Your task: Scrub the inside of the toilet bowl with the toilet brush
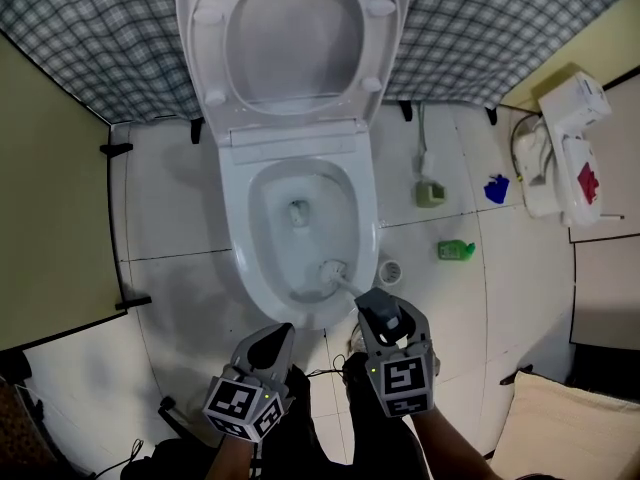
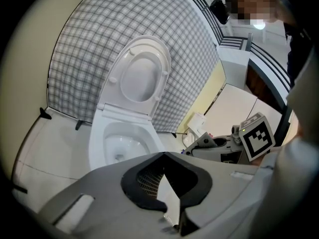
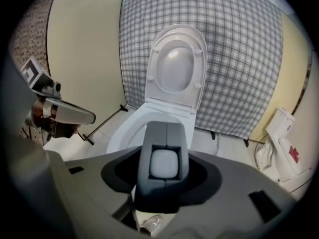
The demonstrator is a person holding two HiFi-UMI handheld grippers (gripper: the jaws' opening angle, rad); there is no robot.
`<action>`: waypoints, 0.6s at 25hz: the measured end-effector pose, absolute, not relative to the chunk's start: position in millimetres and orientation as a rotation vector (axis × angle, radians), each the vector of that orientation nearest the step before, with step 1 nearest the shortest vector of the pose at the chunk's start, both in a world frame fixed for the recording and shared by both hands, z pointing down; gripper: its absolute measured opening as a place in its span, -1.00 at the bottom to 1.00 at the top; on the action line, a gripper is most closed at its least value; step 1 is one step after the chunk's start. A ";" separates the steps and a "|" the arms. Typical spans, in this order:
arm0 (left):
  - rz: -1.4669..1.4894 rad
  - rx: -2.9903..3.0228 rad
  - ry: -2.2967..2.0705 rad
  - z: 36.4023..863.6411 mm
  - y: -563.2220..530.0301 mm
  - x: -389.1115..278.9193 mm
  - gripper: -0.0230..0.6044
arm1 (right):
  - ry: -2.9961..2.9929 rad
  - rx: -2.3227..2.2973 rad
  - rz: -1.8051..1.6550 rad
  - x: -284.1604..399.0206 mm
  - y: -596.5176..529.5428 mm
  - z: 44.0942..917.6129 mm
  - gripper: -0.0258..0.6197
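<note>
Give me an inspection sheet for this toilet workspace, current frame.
Surface: white tiled floor, grey smudges left of the toilet.
Job's things: toilet, seat raised; toilet brush, head inside the bowl by the near rim.
Clutter: green pad, green object, blue object, white box, all right of the toilet.
Grippers: right gripper shut on the brush handle; left gripper empty, jaws together.
Cables: dark cable beside the white box.
Surroundings: checked cloth, cream panel.
</note>
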State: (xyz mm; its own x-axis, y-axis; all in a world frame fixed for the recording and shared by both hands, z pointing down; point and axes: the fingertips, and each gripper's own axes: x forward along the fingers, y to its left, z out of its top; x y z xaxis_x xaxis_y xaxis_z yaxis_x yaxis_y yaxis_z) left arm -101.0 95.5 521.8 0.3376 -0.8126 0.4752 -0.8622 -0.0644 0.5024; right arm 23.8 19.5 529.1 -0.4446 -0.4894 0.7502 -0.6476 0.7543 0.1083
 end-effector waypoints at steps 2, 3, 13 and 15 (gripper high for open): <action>0.085 1.866 -1.473 523.0 96.7 -99.5 -0.93 | -2.120 0.850 0.256 24.3 22.0 531.7 -0.23; 0.084 1.863 -1.474 523.7 97.3 -99.3 -0.93 | -2.114 0.856 0.255 24.8 19.5 534.0 -0.23; 0.098 1.829 -1.500 534.6 102.2 -112.3 -0.93 | -2.153 0.973 0.054 -5.8 -89.6 542.5 -0.23; 0.095 1.823 -1.500 535.7 101.8 -111.8 -0.93 | -2.200 0.971 -0.006 -23.2 -108.9 540.9 -0.23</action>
